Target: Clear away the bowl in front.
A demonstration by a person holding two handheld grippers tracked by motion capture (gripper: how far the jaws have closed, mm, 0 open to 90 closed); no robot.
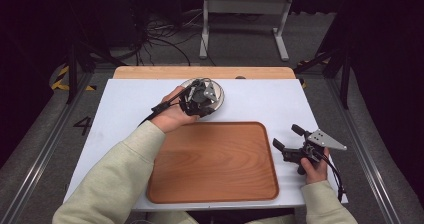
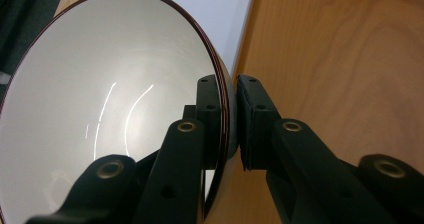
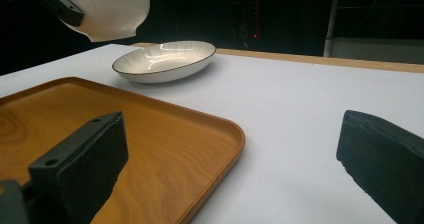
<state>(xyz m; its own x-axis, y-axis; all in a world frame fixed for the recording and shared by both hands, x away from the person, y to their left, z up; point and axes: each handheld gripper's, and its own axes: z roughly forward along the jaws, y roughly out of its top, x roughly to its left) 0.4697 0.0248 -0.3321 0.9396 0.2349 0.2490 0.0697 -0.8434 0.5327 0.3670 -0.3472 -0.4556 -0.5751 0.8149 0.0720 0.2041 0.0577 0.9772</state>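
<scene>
You have the white bowl (image 2: pixel 110 99) pinched by its rim in your left gripper (image 2: pixel 230 119), lifted clear above the plate (image 3: pixel 165 60), so carry it over the wooden tray (image 1: pixel 215 159) and lower gently, while your right gripper (image 1: pixel 290 140) rests wide open beside the tray.

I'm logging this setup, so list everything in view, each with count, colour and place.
bowl: one, white with a dark rim, lifted off the table, clamped at its rim.
plate: one, white with a dark rim, shallow, on the table beyond the tray.
tray: one, brown wood, bare, on the near middle of the table.
table: one, white top with a wooden far edge.
left gripper: one, black, shut on the bowl's rim.
right gripper: one, black, jaws open, right of the tray.
</scene>
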